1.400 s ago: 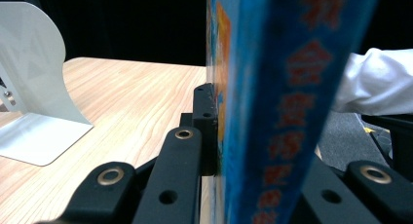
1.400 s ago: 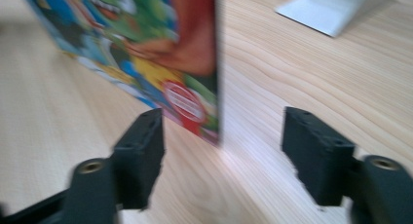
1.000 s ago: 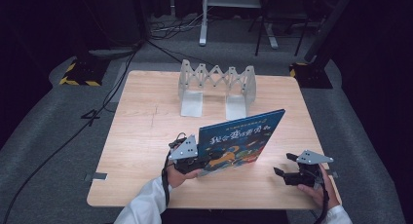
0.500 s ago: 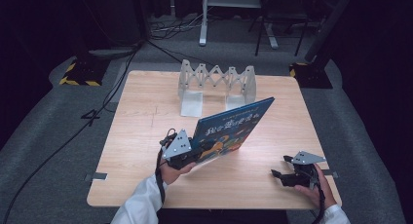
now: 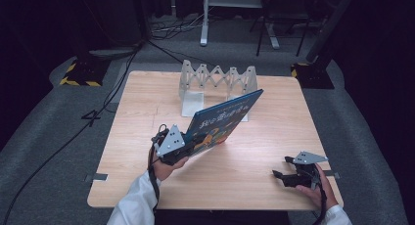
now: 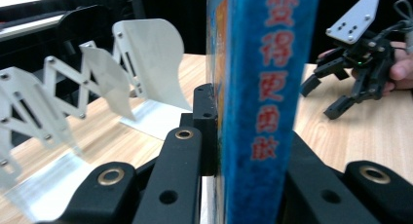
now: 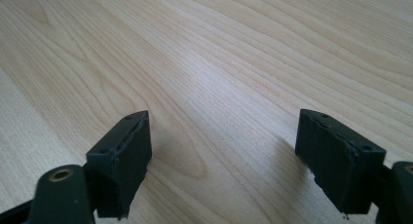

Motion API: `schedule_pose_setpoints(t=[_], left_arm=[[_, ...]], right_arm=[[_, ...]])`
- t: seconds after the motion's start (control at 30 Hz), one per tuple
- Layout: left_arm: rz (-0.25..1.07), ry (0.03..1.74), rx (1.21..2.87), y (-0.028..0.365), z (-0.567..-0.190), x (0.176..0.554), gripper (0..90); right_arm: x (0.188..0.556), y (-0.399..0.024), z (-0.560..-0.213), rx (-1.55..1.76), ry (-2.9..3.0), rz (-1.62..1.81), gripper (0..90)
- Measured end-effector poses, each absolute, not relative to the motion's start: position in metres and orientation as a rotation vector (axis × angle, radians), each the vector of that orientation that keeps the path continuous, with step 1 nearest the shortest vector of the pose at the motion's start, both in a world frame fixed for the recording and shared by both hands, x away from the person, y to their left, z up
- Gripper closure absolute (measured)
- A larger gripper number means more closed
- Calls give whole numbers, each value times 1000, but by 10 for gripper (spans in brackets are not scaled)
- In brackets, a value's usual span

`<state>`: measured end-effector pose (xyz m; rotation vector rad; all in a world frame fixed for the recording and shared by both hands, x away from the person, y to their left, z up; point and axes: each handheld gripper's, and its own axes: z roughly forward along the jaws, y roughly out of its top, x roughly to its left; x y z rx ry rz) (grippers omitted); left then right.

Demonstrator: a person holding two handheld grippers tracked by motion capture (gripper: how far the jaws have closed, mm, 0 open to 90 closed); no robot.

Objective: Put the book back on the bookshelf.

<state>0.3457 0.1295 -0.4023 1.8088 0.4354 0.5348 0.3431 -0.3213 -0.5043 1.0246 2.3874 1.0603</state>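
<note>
Book point(image 5: 222, 122) clamped at its spine end by left claw point(image 5: 188, 143), held tilted above desk point(image 5: 147, 112), short of rack point(image 5: 218, 80). Right claw point(image 5: 283, 176) open, idle on desk. Book should be levelled upright and aligned with a rack slot before lowering; grip kept firm.

Counted: one blue book point(image 5: 222, 123), one white folding rack point(image 5: 218, 83), two grippers, left point(image 5: 172, 146) and right point(image 5: 293, 172), one table point(image 5: 254, 156).

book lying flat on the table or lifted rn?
Lifted and tilted. In the high view the blue book slants up toward the white accordion rack, its near corner clamped in the left gripper above the table.
</note>
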Motion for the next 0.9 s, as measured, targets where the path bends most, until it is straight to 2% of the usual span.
schedule_pose_setpoints(t=[0.43, 0.9], left_arm=[[662, 560, 1769, 166, -391, 354, 831], [715, 652, 1675, 189, -380, 373, 830]], right_arm=[[343, -322, -504, 1028, 2392, 1065, 220], [343, -323, -504, 1034, 2392, 1074, 222]])
